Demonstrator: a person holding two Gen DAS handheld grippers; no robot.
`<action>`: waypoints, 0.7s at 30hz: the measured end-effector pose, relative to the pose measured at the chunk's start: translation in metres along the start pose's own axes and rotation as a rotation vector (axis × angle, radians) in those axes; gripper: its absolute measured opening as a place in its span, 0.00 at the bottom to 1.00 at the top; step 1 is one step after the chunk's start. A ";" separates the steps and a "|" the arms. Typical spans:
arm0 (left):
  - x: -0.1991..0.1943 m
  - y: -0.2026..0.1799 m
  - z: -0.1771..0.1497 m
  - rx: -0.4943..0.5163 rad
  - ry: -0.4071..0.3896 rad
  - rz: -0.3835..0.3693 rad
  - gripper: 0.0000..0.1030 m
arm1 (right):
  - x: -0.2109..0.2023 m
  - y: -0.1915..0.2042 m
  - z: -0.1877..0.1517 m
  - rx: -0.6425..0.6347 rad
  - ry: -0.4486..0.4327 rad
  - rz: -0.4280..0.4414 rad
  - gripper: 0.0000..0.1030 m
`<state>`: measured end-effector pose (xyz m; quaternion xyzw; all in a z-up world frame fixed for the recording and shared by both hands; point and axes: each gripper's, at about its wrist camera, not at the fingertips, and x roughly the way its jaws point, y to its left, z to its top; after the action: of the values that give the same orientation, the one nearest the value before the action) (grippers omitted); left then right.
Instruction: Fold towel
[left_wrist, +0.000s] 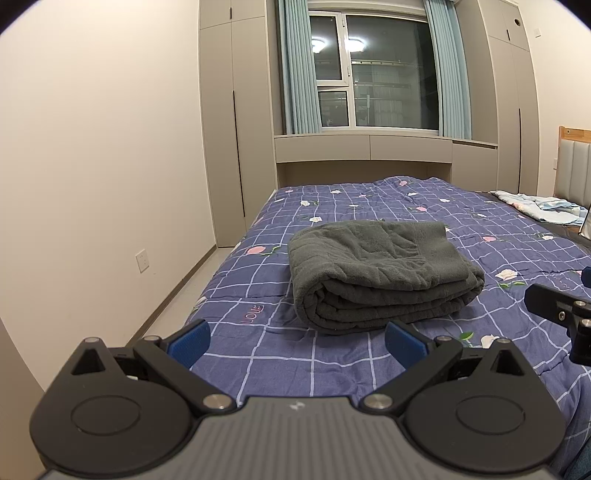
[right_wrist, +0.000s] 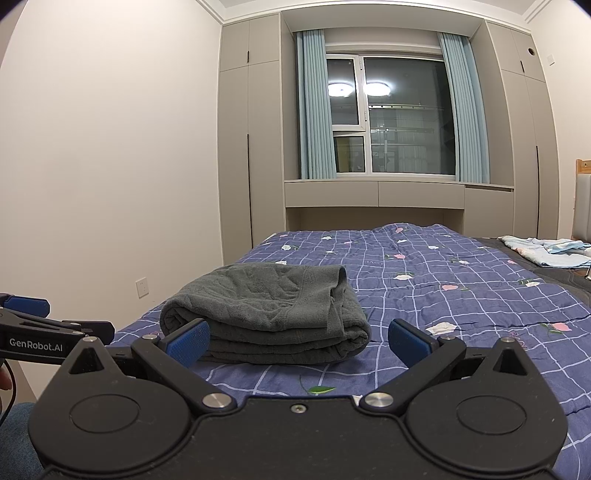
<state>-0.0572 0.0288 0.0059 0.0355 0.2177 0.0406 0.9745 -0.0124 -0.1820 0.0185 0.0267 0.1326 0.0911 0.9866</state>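
A dark grey towel (left_wrist: 380, 273) lies folded in a thick stack on the blue checked bedspread (left_wrist: 280, 354). My left gripper (left_wrist: 297, 341) is open, just short of the towel's near edge, nothing between its blue pads. The right wrist view shows the same towel (right_wrist: 266, 314) ahead and to the left. My right gripper (right_wrist: 297, 345) is open and empty too, its left pad (right_wrist: 188, 341) overlapping the towel's near left corner in the picture; contact cannot be told. Each gripper shows at the edge of the other's view: the right one (left_wrist: 565, 314) and the left one (right_wrist: 44, 328).
The bed's left edge (left_wrist: 207, 291) drops to a narrow strip of floor beside a white wall. Light blue bedding (right_wrist: 546, 251) lies crumpled at the far right by the headboard. Grey wardrobes and a curtained window stand past the bed's far side.
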 end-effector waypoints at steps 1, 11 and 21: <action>0.000 0.000 0.000 0.000 0.001 0.000 1.00 | 0.000 0.000 0.000 0.001 0.001 0.000 1.00; 0.000 0.000 0.000 0.000 0.000 0.001 1.00 | -0.001 0.001 0.000 0.001 0.000 -0.002 1.00; 0.003 0.004 0.002 -0.019 0.045 0.016 1.00 | -0.001 0.001 0.000 0.003 0.012 0.004 1.00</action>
<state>-0.0540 0.0326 0.0071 0.0271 0.2388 0.0510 0.9694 -0.0137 -0.1816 0.0190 0.0278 0.1388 0.0930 0.9856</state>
